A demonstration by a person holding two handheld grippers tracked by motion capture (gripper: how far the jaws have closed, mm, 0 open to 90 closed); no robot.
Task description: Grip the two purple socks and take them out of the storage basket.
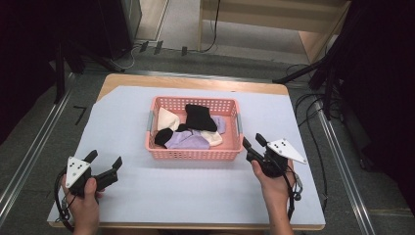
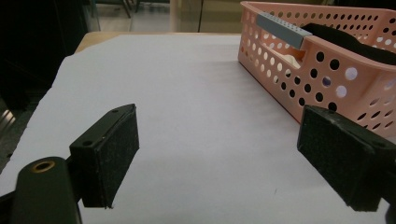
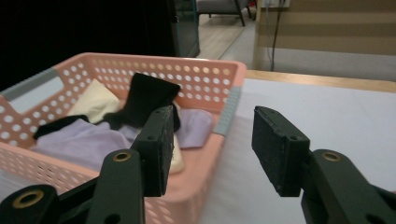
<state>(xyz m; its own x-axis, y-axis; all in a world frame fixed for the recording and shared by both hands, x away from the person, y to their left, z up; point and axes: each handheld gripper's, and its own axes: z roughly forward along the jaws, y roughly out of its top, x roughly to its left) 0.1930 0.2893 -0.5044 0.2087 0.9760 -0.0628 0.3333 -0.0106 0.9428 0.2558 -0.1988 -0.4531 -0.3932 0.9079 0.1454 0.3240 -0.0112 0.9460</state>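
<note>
Both tools, left [image 1: 104, 163] and right [image 1: 254, 142], hover open beside the basket [image 1: 194, 154].

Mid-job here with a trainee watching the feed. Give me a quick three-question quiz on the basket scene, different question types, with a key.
1. True or false: the right tongs hold a black cloth piece.
2. Which item lies at the far side of the pink basket, partly over the others? A) black cloth B) a red towel C) a blue cup
3. Fill in: in the high view the left tongs sit to the ____ of the basket, over the white table cover.

Key: 1. False; the jaws stand apart with nothing between them, beside the basket's corner. 2. A. 3. Left; jaws wide open, nothing held.
</note>
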